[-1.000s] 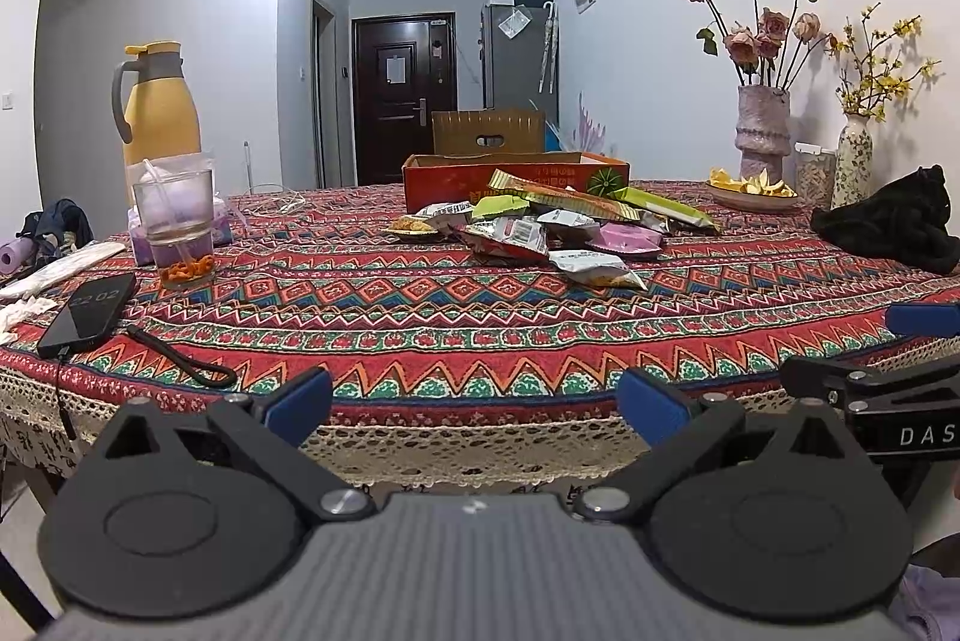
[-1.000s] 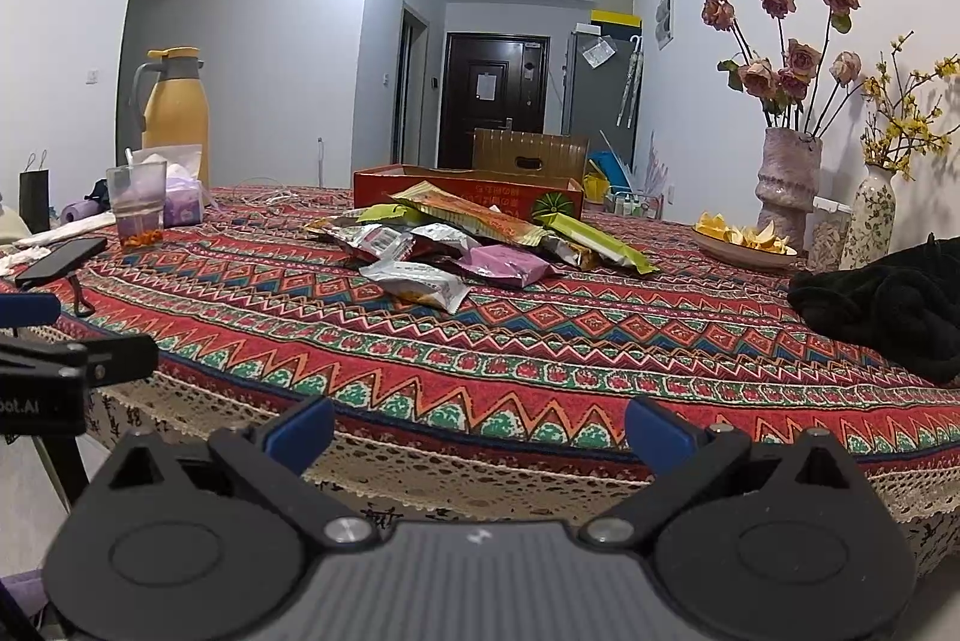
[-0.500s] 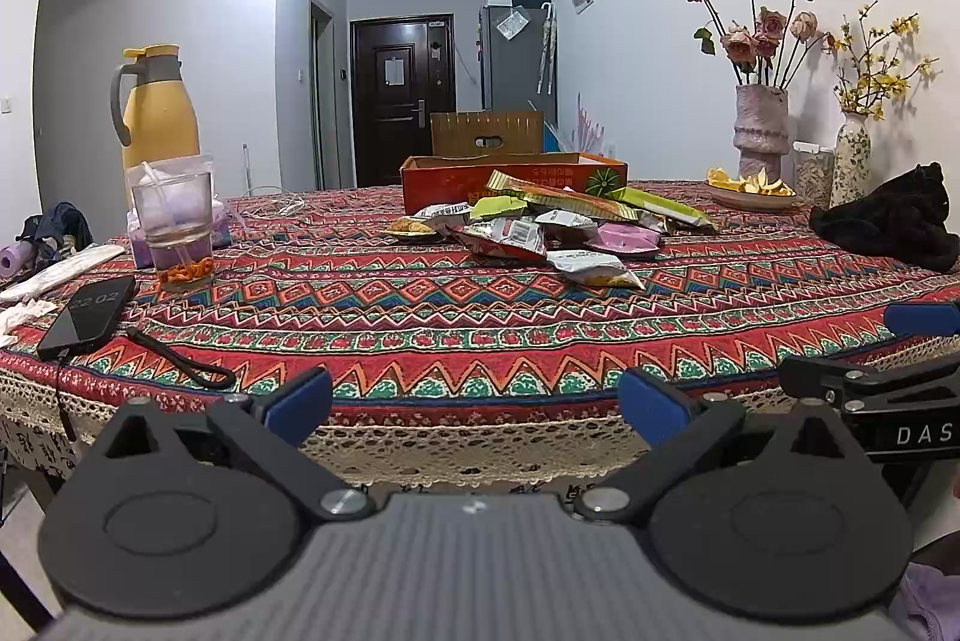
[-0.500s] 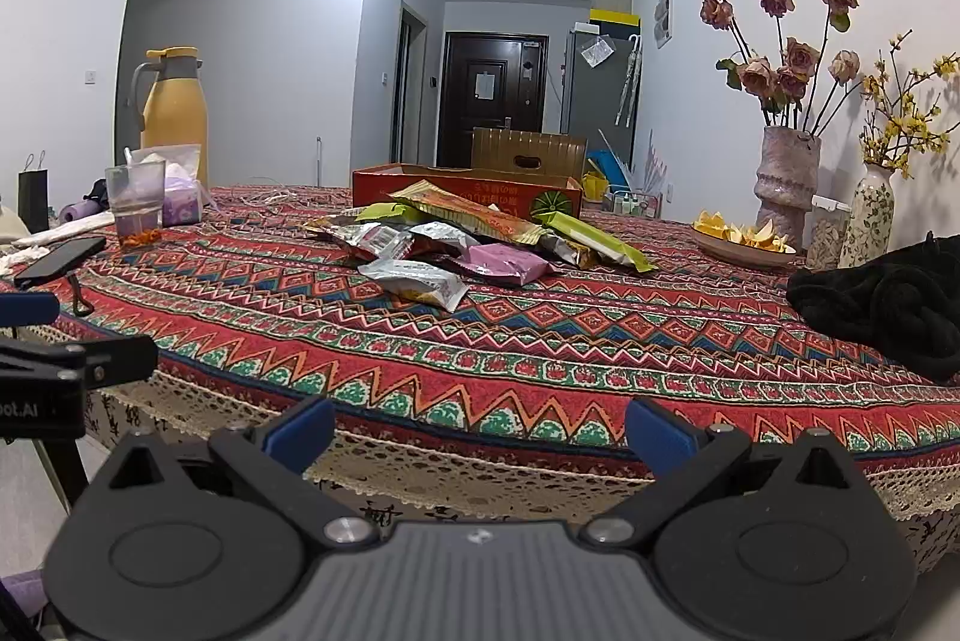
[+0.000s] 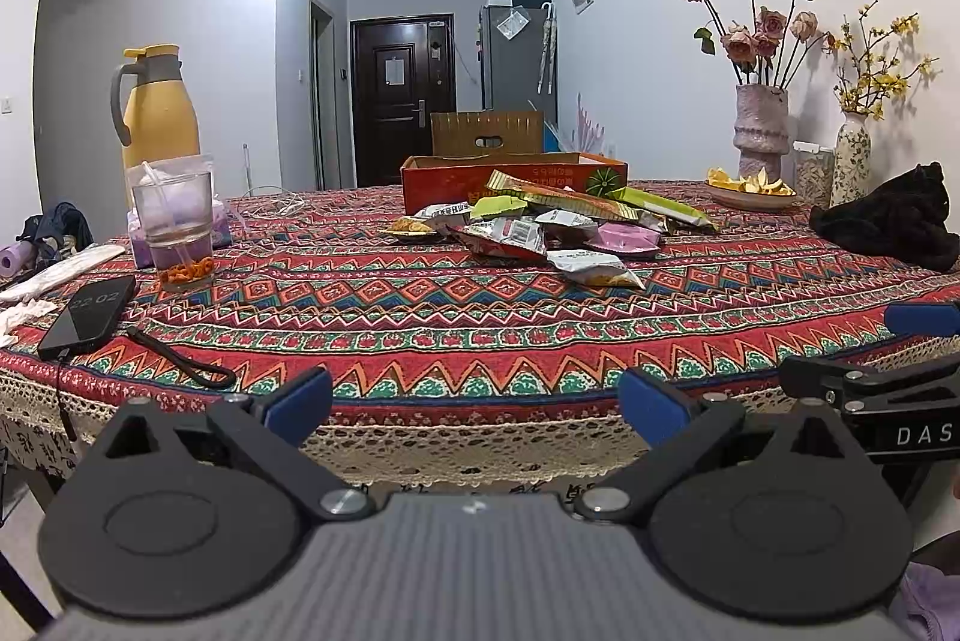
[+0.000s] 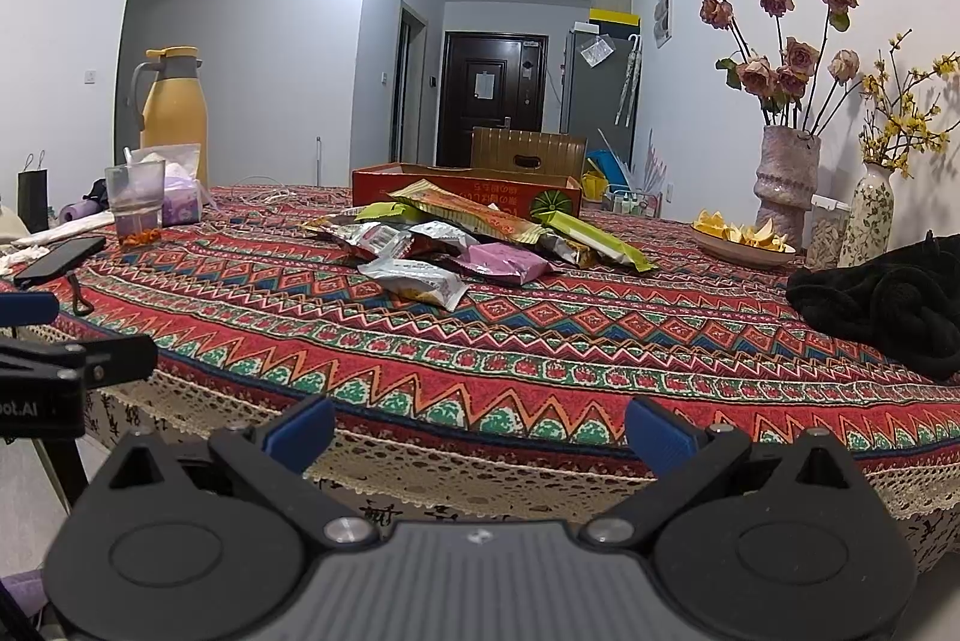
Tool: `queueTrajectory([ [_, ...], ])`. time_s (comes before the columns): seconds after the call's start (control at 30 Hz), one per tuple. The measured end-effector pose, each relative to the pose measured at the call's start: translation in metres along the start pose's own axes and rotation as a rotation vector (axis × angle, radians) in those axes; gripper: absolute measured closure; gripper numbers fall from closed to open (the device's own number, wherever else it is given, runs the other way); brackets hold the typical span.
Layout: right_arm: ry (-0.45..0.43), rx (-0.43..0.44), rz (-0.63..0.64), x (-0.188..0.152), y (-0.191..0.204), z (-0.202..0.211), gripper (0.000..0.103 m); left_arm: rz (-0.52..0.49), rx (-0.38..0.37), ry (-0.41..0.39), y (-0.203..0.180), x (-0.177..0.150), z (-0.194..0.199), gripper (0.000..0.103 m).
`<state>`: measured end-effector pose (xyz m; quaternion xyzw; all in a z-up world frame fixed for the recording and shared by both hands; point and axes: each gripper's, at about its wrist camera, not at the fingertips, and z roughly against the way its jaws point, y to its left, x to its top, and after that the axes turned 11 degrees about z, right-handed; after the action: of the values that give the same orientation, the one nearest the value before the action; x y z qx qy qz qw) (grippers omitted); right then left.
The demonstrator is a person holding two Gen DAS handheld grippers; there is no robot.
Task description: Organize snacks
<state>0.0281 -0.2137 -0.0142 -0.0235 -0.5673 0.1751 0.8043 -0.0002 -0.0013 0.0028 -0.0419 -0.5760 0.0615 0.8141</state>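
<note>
A heap of snack packets (image 5: 540,227) lies mid-table in front of a red cardboard box (image 5: 516,176); the heap (image 6: 462,239) and the box (image 6: 468,188) also show in the right wrist view. The nearest packet is a white one (image 5: 594,269), also in the right wrist view (image 6: 414,281). My left gripper (image 5: 474,401) is open and empty at the table's near edge, far from the snacks. My right gripper (image 6: 477,428) is open and empty at the near edge too, to the right of the left one.
A patterned tablecloth (image 5: 456,317) covers the table. At left stand a glass cup (image 5: 177,227), a yellow jug (image 5: 159,107) and a phone (image 5: 90,314). At right are flower vases (image 5: 761,131), a fruit dish (image 5: 750,191) and a black cloth (image 5: 888,227).
</note>
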Motion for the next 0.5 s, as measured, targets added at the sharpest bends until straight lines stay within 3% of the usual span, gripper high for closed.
queueTrajectory([
  [0.5,0.004,0.002,-0.001,-0.0006,-0.0001,-0.0011,0.000,-0.001,-0.002,0.002,-0.0006,-0.0003,-0.0001,0.000],
])
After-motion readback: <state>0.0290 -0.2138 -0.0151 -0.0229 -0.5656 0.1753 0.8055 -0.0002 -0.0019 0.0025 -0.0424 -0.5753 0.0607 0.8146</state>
